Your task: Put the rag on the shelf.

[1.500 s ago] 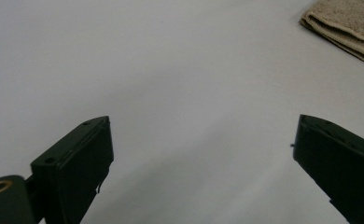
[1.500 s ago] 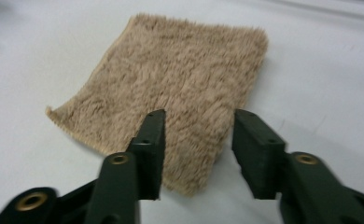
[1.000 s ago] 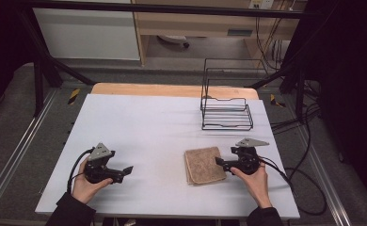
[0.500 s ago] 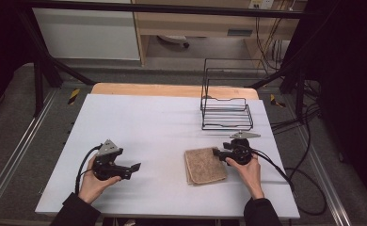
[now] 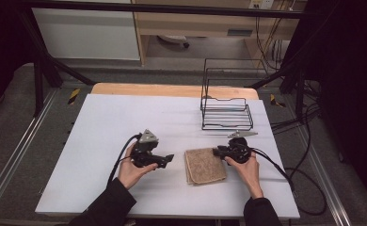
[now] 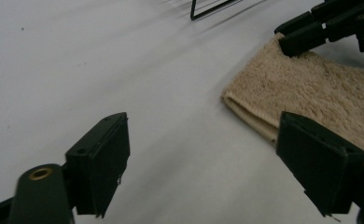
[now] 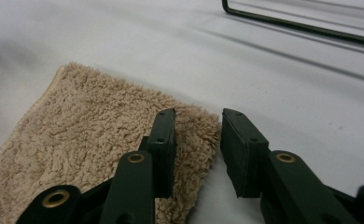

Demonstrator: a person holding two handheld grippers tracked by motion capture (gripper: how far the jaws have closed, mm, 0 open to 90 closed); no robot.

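A folded beige towel (image 5: pixel 205 165) lies flat on the white table (image 5: pixel 125 117), right of centre near the front. My left gripper (image 5: pixel 168 159) is just left of the towel, jaws wide open and aimed at its near left edge (image 6: pixel 259 109); its gripper (image 6: pixel 208 163) holds nothing. My right gripper (image 5: pixel 217 151) sits at the towel's far right corner. In the right gripper view the gripper (image 7: pixel 198 116) has its jaws a narrow gap apart, one over the towel (image 7: pixel 91 135), the other over bare table, with the corner's edge between them.
A black wire rack (image 5: pixel 226 113) stands behind the towel at the right rear; its base wires show in the gripper views (image 7: pixel 301 25) (image 6: pixel 208 9). Cables trail from both grippers toward the table's front and right edge. A wooden strip (image 5: pixel 172 89) borders the far edge.
The left gripper has moved right, close to the towel's left edge. The right gripper has shifted slightly away from the person to the towel's far right corner.
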